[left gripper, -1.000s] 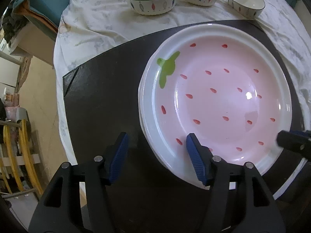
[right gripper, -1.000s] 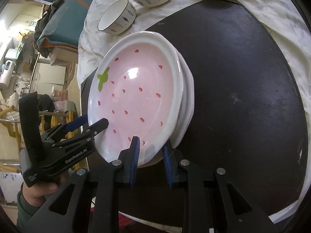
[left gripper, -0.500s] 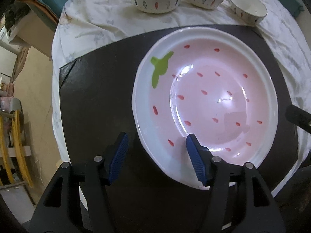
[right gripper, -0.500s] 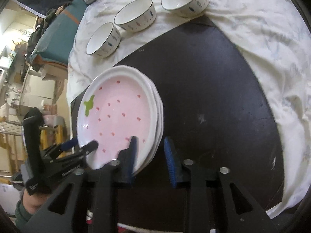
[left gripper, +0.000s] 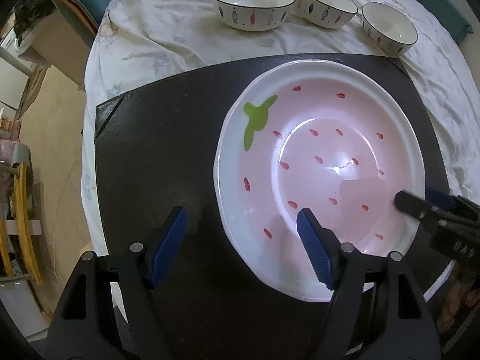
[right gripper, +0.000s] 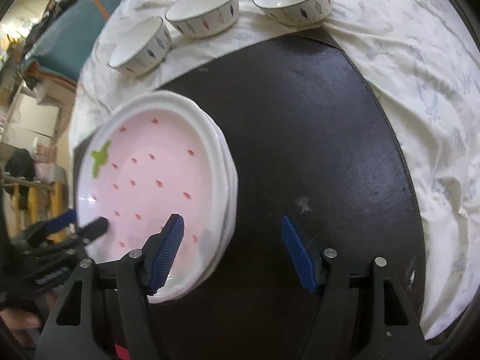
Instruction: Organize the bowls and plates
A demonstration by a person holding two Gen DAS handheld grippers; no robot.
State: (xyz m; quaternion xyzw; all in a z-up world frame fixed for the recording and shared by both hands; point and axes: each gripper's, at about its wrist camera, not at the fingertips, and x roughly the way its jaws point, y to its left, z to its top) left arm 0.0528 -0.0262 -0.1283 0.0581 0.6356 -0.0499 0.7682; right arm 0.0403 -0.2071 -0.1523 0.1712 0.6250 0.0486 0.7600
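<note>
The left gripper [left gripper: 241,240] is sitting wide open, holding nothing. Its right finger is hanging over the pink plate [left gripper: 324,156]. The right gripper [right gripper: 232,247] is wide open too, empty. The plate stack [right gripper: 144,186] is lying on the black mat [right gripper: 315,150], lower left. Three bowls [right gripper: 204,10] are sitting at the top on the white cloth [right gripper: 420,75].

no legible text, gripper marking perhaps blurred

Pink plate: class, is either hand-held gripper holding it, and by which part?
Neither. The left hand-held gripper and right hand-held gripper are both open, each straddling the pink plate's near rim without clamping.
</note>
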